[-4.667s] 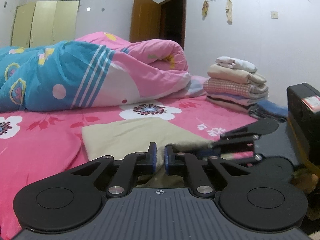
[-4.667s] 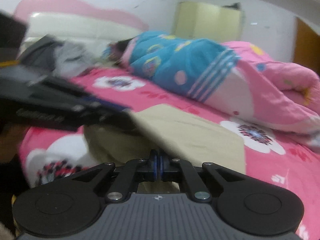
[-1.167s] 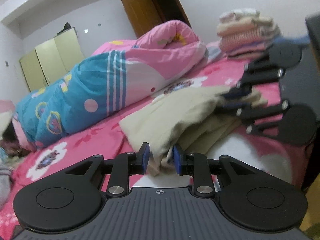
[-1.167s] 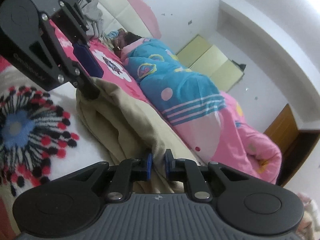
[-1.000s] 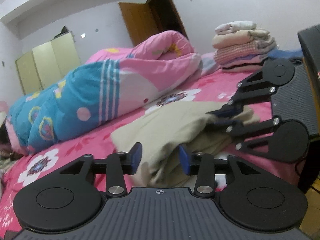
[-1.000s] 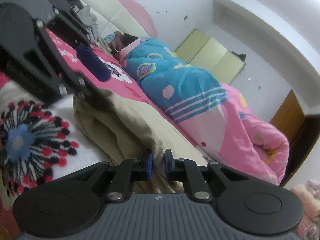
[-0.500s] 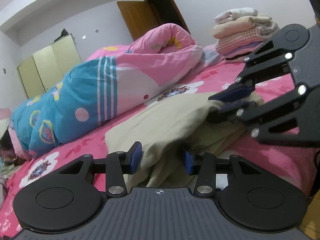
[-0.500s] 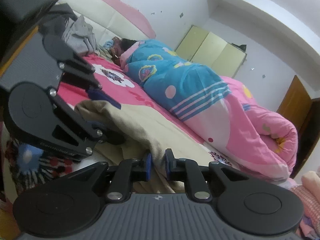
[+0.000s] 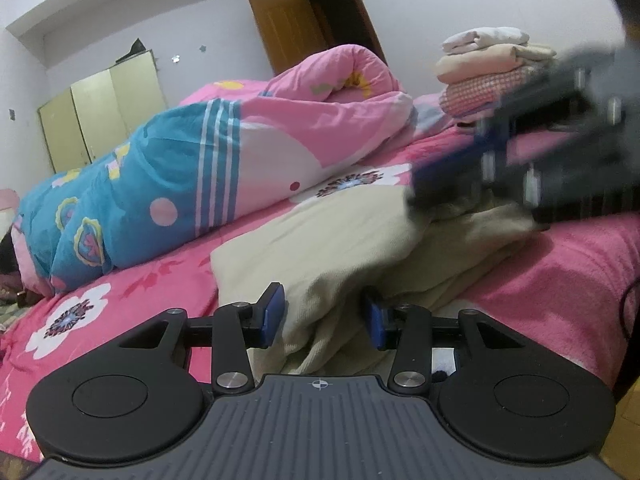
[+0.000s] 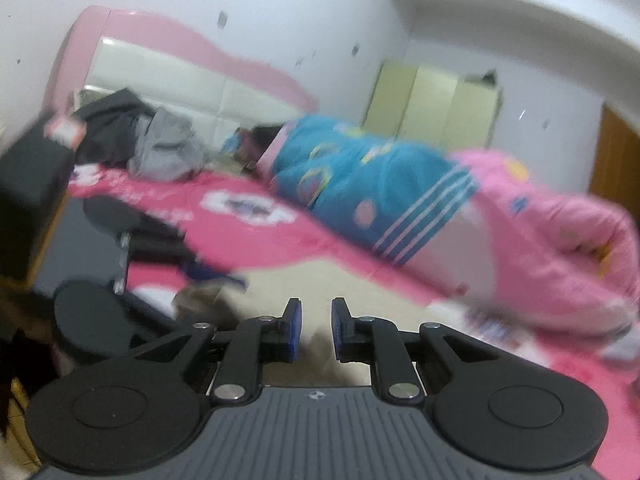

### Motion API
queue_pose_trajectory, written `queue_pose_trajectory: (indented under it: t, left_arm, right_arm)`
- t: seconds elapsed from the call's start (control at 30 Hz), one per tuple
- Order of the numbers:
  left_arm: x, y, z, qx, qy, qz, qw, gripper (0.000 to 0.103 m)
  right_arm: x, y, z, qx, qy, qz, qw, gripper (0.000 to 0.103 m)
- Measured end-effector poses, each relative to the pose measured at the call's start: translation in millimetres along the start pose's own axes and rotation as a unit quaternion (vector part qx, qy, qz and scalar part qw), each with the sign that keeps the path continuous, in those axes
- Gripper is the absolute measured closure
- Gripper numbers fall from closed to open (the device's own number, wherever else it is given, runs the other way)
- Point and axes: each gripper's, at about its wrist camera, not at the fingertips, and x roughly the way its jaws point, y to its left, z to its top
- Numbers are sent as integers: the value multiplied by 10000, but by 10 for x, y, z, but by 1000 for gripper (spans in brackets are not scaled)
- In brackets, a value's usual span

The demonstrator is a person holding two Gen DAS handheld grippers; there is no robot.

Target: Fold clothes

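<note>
left tool (image 9: 323,318): jaws moderately wide, both blue pads clear of the cloth; the near edge of the beige garment (image 9: 320,248) bunches up between them, not pinched.
right tool (image 10: 313,328): narrow gap, jaws parted; blurred beige fabric sits in and just past the gap, pads don't visibly press on it. Frame is motion-blurred, contact not certain.
right tool, seen from left: up and to the right of the left tool, blurred, tips over the far right corner of the garment; can't tell there whether it touches.
left tool, seen from right: to the left and slightly ahead of the right tool, tips at the garment's left end.
beige garment: lies partly folded on the bed (image 9: 580,264), directly ahead of both tools, top layer flat, lower layers rumpled at the near edge.
bed: pink floral sheet, garment on its near part.
quilt (image 9: 224,168): pink and blue, rolled up, beyond the garment, well ahead of the left tool.
folded stack (image 9: 492,68): pile of folded clothes, far ahead-right of the left tool, behind the right tool.
headboard (image 10: 192,80): pink and white, far ahead-left of the right tool; dark and grey clothes (image 10: 160,148) heaped in front of it.
wardrobe (image 10: 432,100): pale yellow, at the far wall.
door (image 9: 288,28): brown, far ahead of the left tool.
</note>
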Motion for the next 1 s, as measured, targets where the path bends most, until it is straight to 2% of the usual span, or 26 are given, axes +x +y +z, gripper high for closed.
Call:
queue_pose_trajectory:
  t: [0.1, 0.27, 0.4, 0.53, 0.63, 0.77, 0.93, 1.0]
  left_arm:
    - [-51, 3, -16, 108, 101, -99, 9998, 60]
    - [-277, 77, 3, 67, -29, -348, 9994, 60]
    - [-336, 97, 112, -69, -167, -464, 9988, 60]
    - [-226, -8, 295, -54, -303, -811, 9962, 60]
    - [-58, -210, 404, 286, -266, -963, 9946, 60]
    - [173, -458, 458, 933, -46, -982, 9908, 60]
    - [301, -586, 464, 1530, 154, -1044, 9826, 60]
    - [315, -589, 471, 1604, 171, -1074, 9811, 60]
  right_arm:
    - [142, 46, -198, 29, 346, 137, 9993, 86]
    - [79, 2, -180, 237, 269, 169, 9992, 86]
    - [-182, -119, -172, 697, 177, 334, 9969, 86]
    - [-490, -284, -295, 1217, 354, 153, 9918, 86]
    - [-680, -484, -423, 1717, 516, -130, 9837, 86]
    - [-779, -755, -565, 2373, 533, -299, 9695, 86]
    - [-684, -856, -591, 2127, 624, -226, 9749, 84]
    - [-624, -834, -568, 1778, 673, -227, 9815, 76]
